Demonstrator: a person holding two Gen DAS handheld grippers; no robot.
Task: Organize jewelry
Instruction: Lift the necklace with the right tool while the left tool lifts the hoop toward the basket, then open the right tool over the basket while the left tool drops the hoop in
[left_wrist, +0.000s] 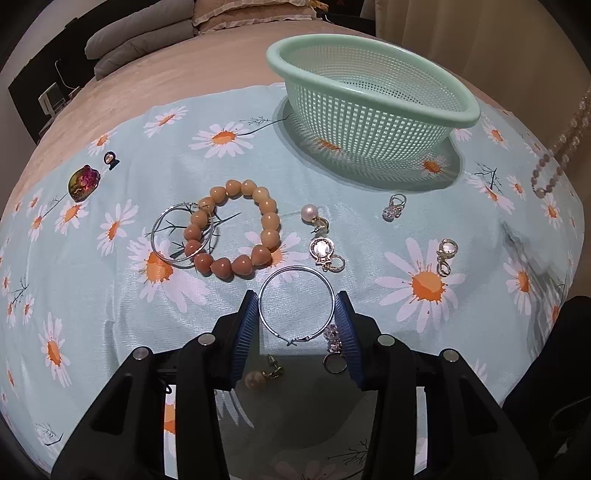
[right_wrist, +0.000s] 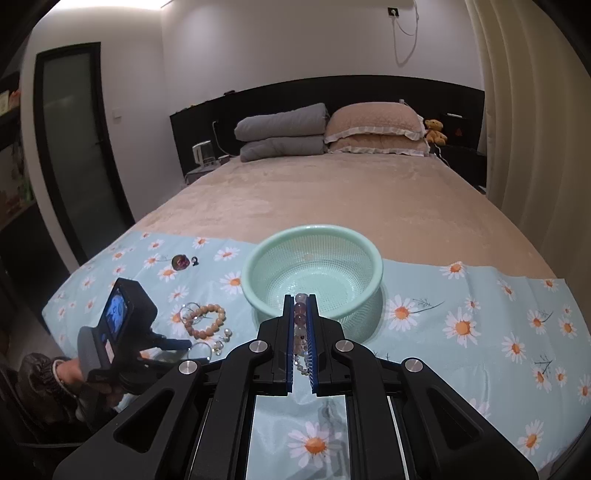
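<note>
A daisy-print cloth (left_wrist: 424, 325) lay across the near end of a bed (right_wrist: 332, 192), carrying the jewelry and a green basket (left_wrist: 369, 122). The basket stood near the cloth's far edge, seemingly empty.

The left gripper (left_wrist: 297, 308) pointed steeply down over the near part of the cloth. Its blue pads (left_wrist: 248, 317) stood apart on either side of a silver hoop (left_wrist: 296, 300), which lay flat on the cloth; whether the pads touched the wire could not be told.

Beyond the hoop lay a bead bracelet (left_wrist: 236, 230) overlapping a second hoop (left_wrist: 177, 236). To their right were a pearl earring (left_wrist: 312, 218), a gold pendant (left_wrist: 323, 253), a crystal ring (left_wrist: 395, 206) and a clasp charm (left_wrist: 445, 254). Near the left edge sat an iridescent charm (left_wrist: 84, 181) and a small dark stud (left_wrist: 109, 158). A second pearl earring (left_wrist: 258, 376) and a small ring (left_wrist: 334, 363) lay between the gripper's fingers, close to the camera.

The right gripper (right_wrist: 300, 306) was held above the cloth in front of the basket, its fingers clamped on a strand of pale and purple beads (right_wrist: 300, 314), which hung down between them.
</note>
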